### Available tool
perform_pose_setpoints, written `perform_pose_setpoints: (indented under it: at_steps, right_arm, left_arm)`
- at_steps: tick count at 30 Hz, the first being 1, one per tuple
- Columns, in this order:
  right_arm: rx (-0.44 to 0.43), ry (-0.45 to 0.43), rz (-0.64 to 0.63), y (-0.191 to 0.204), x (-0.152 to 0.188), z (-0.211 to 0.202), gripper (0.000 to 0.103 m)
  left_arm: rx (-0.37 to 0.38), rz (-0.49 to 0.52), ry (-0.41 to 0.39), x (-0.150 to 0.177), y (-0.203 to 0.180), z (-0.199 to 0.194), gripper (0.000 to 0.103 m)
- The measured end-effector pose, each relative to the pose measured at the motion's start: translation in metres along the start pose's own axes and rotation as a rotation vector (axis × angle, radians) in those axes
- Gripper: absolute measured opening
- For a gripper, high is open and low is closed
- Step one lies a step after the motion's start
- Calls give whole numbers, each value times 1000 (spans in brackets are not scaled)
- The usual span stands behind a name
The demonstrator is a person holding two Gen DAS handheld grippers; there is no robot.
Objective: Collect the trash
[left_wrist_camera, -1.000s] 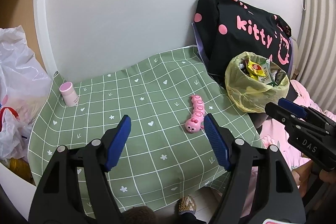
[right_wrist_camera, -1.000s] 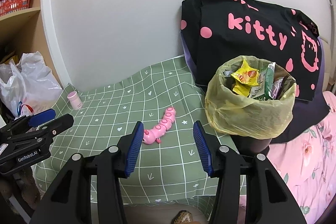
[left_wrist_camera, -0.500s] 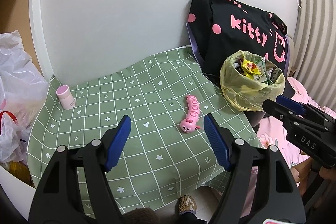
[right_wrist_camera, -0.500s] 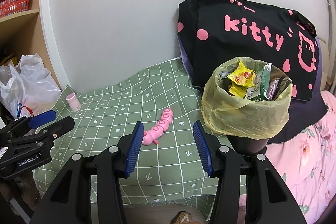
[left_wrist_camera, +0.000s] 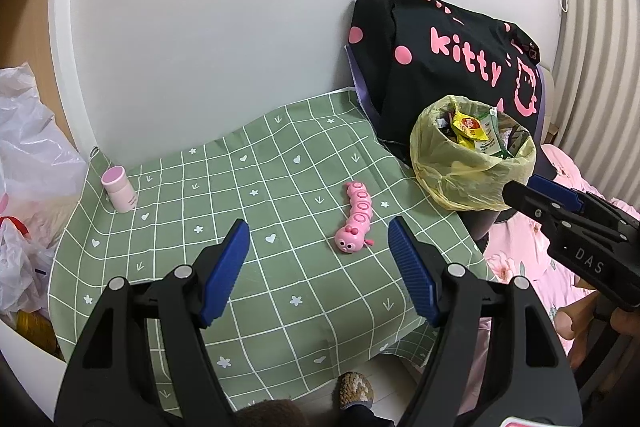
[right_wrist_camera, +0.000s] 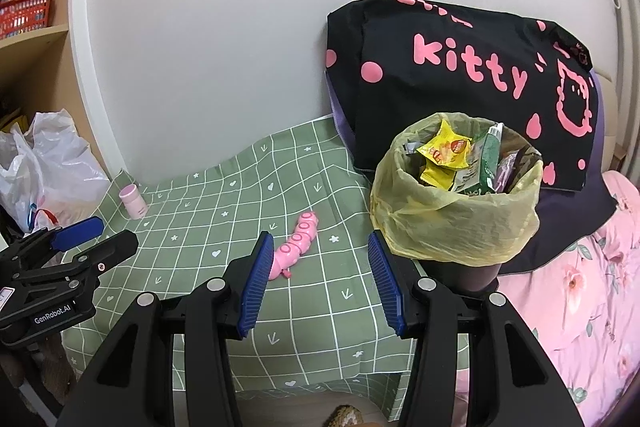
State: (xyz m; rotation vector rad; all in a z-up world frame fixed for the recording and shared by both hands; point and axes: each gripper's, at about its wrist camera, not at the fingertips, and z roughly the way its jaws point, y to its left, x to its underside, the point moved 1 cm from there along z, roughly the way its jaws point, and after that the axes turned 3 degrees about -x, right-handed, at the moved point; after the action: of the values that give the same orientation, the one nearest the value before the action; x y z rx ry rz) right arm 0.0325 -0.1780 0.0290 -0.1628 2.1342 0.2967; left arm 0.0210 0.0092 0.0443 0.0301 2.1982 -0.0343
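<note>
Here the left gripper gapes wide and empty at lower centre; the right gripper stands half-spread, empty, and the trash-filled yellow bin bag sits just beyond, right of centre

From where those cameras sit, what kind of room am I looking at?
Most likely a bedroom at home: a pink floral bedspread beside a small table under a green checked cloth, a black "kitty" cushion, and a lined wastebasket full of wrappers.
</note>
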Motion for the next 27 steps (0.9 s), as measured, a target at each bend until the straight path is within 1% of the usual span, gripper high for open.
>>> perform_pose_setpoints:
  at_steps: [14, 20, 27]
  right_arm:
    - [7, -1, -1, -2, 1, 0, 46]
    - [15, 0, -4, -2, 2, -1, 46]
    - [20, 3, -5, -1, 3, 0, 46]
  left_arm:
    - [9, -5, -4, 0, 1, 0, 68]
    - [14, -24, 18, 0, 4, 5, 68]
    - [-22, -7, 8, 2, 3, 6, 68]
